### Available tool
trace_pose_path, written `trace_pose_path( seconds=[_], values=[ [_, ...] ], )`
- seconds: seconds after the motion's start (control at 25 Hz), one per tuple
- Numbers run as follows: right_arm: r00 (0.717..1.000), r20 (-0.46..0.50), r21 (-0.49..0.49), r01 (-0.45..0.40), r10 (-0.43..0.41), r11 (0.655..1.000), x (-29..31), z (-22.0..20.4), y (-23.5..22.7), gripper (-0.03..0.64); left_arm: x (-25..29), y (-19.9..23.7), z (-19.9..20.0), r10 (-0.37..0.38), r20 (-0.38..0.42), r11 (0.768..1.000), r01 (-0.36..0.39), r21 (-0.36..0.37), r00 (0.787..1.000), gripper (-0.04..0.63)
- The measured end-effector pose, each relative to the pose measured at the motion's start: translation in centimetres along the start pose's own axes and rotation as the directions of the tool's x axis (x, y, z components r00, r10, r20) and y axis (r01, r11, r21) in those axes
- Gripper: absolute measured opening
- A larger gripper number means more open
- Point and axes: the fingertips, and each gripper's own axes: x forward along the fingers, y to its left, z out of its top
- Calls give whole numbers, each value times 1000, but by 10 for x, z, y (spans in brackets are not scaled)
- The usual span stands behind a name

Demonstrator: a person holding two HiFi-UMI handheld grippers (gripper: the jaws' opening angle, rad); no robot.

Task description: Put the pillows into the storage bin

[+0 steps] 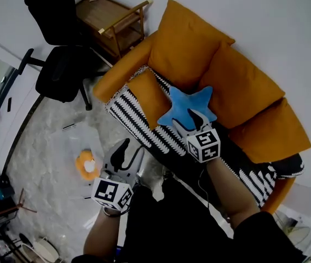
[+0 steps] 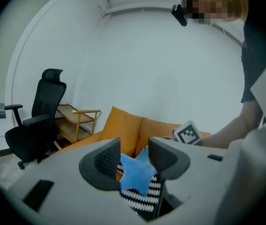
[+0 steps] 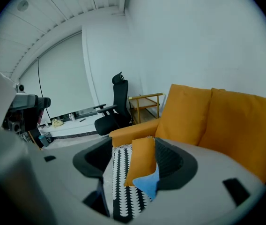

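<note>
Nearest, left hand-held gripper (image 1: 127, 149) and right hand-held gripper (image 1: 188, 119) are held open, empty; the blue star-shaped pillow (image 1: 185, 106) on the orange sofa (image 1: 243, 86) should be pinched by one tip.

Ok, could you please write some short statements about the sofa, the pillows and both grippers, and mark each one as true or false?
1. The star pillow on the sofa is blue. True.
2. The left gripper holds the star pillow. False: its jaws stand apart and grip nothing.
3. A black office chair stands near the wooden shelf. True.
4. The sofa is green. False: it is orange.
5. The right gripper is shut on a cushion. False: its jaws are apart, close to the star pillow, gripping nothing.
</note>
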Motion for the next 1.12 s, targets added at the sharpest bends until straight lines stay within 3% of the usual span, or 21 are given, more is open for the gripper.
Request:
trace_pose_path(
  seconds=[0.56,0.76,1.12],
  values=[
    [978,-193,-10,76,-76,997,75,-41,-55,338,89,42,-24,-144,-46,987,141,-76,988,172],
    [952,-257,-49,162,-169,986,120,-57,-83,353,119,66,-39,-211,-87,974,202,-98,974,172],
    [886,-394,-174,188,-243,967,191,-102,-122,382,163,98,-81,-265,-128,958,245,-151,956,172]
  ],
)
